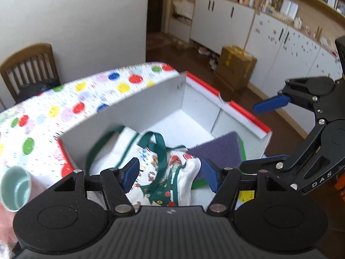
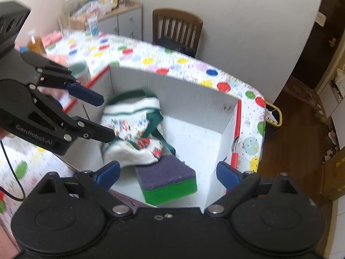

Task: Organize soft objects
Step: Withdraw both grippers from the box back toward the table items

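Left wrist view: left gripper [image 1: 170, 173] hovers over the white box [image 1: 133, 108], jaws parted and holding nothing.
Right wrist view: right gripper [image 2: 168, 176] above the same box, jaws spread wide, nothing between them.
Cloth bag [image 2: 133, 133]: white with green straps and printed figures, crumpled inside the box against its left wall.
Sponge [image 2: 168, 178]: purple top, green base, lying on the box floor just beside the bag, touching its lower edge.
Box: open-topped, red-trimmed rim, standing on the surface [image 1: 64, 99] with a polka-dot cover.
Cup [image 1: 15, 191]: pale green, on the surface left of the box, tipped toward the camera.
Chair [image 2: 176, 29]: wooden, beyond the surface by the wall.
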Motion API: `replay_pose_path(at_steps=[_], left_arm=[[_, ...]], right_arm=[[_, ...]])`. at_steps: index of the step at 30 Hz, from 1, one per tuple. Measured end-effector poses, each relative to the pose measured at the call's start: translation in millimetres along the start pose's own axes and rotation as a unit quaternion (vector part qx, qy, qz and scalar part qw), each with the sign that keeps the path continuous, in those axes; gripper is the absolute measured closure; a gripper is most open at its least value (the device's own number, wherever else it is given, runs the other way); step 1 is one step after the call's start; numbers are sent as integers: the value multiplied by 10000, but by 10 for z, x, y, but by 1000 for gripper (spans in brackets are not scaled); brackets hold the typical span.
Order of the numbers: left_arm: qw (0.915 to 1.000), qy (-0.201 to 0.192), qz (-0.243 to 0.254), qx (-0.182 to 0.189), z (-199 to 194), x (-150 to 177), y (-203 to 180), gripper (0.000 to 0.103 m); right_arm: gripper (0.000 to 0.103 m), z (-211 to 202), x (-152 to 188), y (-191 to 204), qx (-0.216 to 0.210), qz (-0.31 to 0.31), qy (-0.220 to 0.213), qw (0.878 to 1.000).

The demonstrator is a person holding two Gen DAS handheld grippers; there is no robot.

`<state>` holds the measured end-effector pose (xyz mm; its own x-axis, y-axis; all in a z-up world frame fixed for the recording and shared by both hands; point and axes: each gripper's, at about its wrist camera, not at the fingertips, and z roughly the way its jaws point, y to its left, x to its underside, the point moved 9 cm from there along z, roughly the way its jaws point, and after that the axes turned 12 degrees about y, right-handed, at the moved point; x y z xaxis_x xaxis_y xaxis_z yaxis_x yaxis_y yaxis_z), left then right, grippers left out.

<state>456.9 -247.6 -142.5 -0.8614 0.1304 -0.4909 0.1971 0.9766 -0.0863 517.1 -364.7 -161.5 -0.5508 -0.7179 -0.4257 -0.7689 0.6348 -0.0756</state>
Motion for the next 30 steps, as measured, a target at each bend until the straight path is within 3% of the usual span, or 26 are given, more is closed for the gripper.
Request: replay_pose_path(at_steps=[13, 16, 21, 30], left_arm=[[9958, -794, -448, -13, -890, 277, 312, 36], [9941, -922, -556, -80, -1064, 410, 459, 29], [9912, -1075, -744, -219, -1324, 672, 774, 21], [9870, -1101, -1144, -245, -1587, 1167, 1460, 16]], right_arm=[[2, -639, -231, 466, -333, 301, -972, 9942], [1, -726, -302, 655, -466, 297, -1116, 9922], [0, -775, -435, 1038, -714, 257, -1243, 9893], [0, -613, -638, 1740, -992, 283, -1195, 9875]])
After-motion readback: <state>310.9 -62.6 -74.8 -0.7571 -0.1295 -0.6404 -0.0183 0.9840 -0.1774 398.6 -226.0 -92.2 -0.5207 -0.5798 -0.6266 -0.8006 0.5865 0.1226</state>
